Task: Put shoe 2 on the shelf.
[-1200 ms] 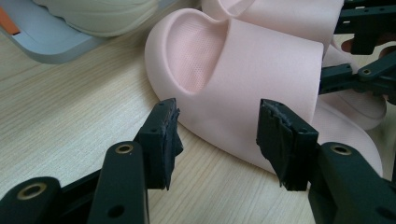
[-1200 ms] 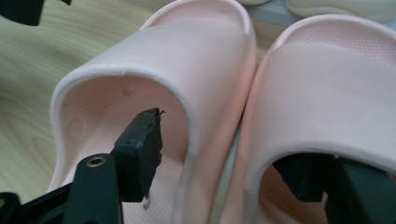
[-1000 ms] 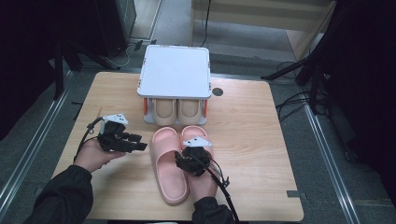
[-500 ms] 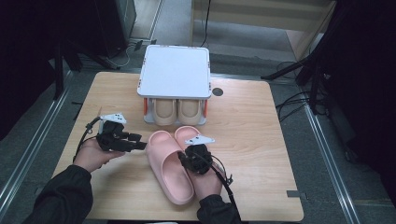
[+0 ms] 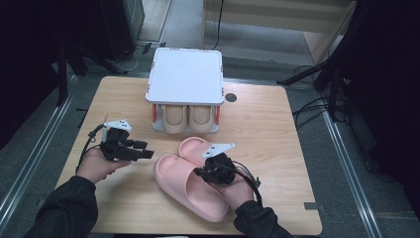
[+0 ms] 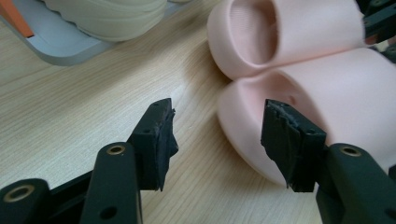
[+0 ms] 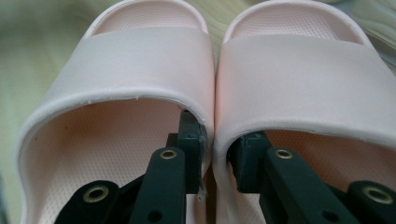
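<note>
Two pink slippers lie side by side on the wooden table (image 5: 277, 129), the left slipper (image 5: 190, 191) and the right slipper (image 5: 194, 145). My right gripper (image 5: 202, 173) reaches in from the heel side. Its jaws have just been closing and are shut on the two touching inner walls, one jaw inside the left slipper (image 7: 140, 60), one inside the right slipper (image 7: 303, 70); right gripper (image 7: 217, 135). My left gripper (image 5: 147, 155) hovers left of the toes. Its jaws have just been opening, and the left gripper (image 6: 217, 116) is open and empty, just short of the nearer slipper's toe (image 6: 355, 93).
A white rack (image 5: 184, 74) stands at the table's back middle, with a beige pair of slippers (image 5: 188, 118) on its lower shelf. Its grey base (image 6: 60, 46) lies just beyond my left gripper. A dark round hole (image 5: 230, 97) sits right of the rack.
The right gripper has closed on the slippers' inner walls, and the pair has swung so the toes point left toward the left gripper. The left hand has stayed put.
</note>
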Available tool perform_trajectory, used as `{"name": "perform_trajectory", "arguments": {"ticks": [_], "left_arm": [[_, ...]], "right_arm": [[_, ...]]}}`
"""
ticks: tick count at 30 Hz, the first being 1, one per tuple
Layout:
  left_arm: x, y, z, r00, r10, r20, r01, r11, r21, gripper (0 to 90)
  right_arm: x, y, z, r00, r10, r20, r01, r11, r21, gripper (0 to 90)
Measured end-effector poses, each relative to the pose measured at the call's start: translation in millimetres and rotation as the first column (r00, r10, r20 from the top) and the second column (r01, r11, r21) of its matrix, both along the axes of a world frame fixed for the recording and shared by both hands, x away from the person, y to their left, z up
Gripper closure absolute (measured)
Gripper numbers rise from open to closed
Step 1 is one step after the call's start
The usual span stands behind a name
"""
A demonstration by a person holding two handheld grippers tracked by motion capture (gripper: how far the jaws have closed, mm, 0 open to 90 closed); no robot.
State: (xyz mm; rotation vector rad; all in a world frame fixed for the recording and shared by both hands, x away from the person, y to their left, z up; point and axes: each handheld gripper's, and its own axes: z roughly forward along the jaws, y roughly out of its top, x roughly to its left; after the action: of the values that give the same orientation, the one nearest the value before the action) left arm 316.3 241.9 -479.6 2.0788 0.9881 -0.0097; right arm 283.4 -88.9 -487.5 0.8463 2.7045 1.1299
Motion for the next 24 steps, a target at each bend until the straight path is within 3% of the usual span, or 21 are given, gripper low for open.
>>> {"name": "perform_trajectory", "arguments": {"ticks": [3, 8, 13, 19, 24], "left_arm": [[-0.3, 1.8, 0.0, 0.9999, 0.006, 0.011, -0.006, 1.0, 0.002, 40.0], [-1.0, 10.0, -4.7, 0.9998, 0.02, 0.0, -0.02, 0.9992, 0.034, 38.1], [-1.7, 21.3, -6.3, 0.9989, 0.046, 0.012, -0.047, 0.9983, 0.034, 38.0], [-5.3, 27.9, -9.4, 0.9969, 0.07, 0.036, -0.073, 0.9936, 0.086, 37.5], [-9.6, 32.4, -9.9, 0.9959, 0.085, 0.031, -0.087, 0.9939, 0.068, 36.6]], "right_arm": [[-1.0, 5.7, 4.2, 0.9972, 0.068, -0.029, -0.067, 0.997, 0.024, 76.8], [-4.9, 19.5, 10.4, 0.9821, 0.187, -0.016, -0.187, 0.982, 0.022, 76.6], [-4.9, 30.3, 15.1, 0.9587, 0.283, -0.029, -0.283, 0.959, 0.017, 76.3], [1.1, 34.6, 24.6, 0.9292, 0.367, -0.039, -0.365, 0.93, 0.049, 76.2], [6.1, 35.9, 36.5, 0.8997, 0.436, -0.025, -0.434, 0.899, 0.052, 76.2]]}}
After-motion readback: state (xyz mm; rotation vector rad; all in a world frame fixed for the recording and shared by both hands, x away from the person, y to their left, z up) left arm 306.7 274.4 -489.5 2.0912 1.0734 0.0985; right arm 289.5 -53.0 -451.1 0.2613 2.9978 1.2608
